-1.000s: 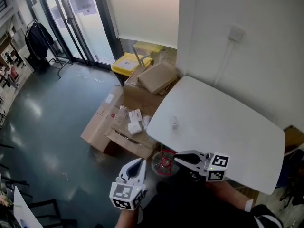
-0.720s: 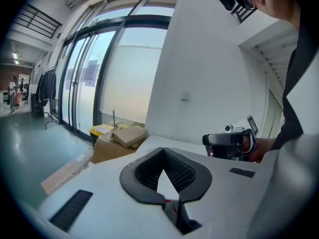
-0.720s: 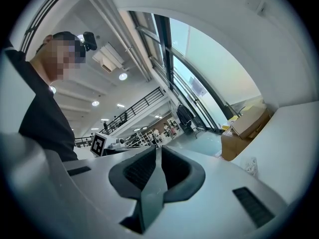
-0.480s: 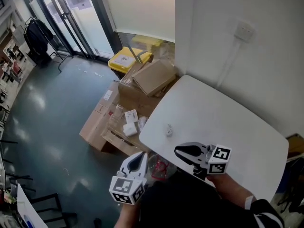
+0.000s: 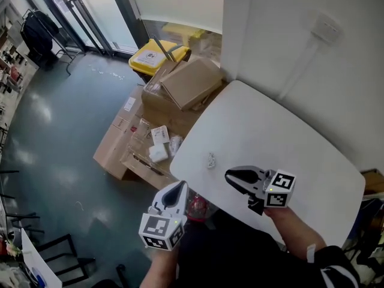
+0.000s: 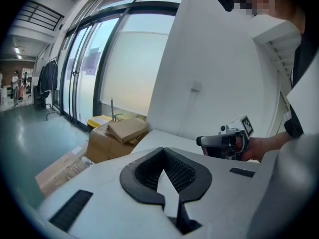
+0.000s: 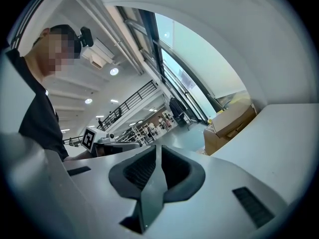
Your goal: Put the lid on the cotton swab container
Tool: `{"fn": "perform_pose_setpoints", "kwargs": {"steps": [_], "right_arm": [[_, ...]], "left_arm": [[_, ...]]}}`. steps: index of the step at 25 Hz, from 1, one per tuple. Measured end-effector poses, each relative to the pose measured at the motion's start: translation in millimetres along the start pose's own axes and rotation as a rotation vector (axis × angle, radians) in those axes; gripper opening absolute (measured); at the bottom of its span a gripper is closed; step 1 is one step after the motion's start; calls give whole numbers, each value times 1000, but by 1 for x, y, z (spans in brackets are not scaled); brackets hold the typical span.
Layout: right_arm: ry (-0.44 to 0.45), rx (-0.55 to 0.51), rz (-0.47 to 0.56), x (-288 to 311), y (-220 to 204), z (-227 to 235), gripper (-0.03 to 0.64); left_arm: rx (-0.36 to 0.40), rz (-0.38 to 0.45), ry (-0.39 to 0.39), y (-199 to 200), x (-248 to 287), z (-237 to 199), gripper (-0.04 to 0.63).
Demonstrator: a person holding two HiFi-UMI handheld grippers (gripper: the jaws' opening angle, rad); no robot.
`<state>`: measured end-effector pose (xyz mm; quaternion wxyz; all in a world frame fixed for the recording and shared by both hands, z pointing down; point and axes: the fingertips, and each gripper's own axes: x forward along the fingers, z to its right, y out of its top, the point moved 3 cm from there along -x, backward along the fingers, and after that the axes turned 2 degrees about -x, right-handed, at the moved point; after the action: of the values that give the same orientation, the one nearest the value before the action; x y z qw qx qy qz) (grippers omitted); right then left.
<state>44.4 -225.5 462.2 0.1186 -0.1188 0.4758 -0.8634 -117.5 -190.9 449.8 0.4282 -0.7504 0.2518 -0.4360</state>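
- Cotton swab container, too small for its lid to be told apart, is seen near the white table's left edge.
- Left gripper is held beyond that edge and right gripper over the table, both closed and empty, presumably because nothing has been reached for yet.

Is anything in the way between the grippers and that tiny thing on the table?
Nothing visible. The small object lies alone on the white table; only bare tabletop lies between it and the right gripper, and the left gripper is just off the edge.
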Motion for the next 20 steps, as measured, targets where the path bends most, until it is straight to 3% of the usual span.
{"fn": "perform_pose_setpoints", "kwargs": {"steps": [14, 20], "right_arm": [[-47, 41, -56, 40, -27, 66, 18], [-73, 81, -69, 53, -55, 99, 18]], "left_arm": [[30, -59, -88, -19, 82, -30, 12], [-2, -86, -98, -49, 118, -46, 12]]}}
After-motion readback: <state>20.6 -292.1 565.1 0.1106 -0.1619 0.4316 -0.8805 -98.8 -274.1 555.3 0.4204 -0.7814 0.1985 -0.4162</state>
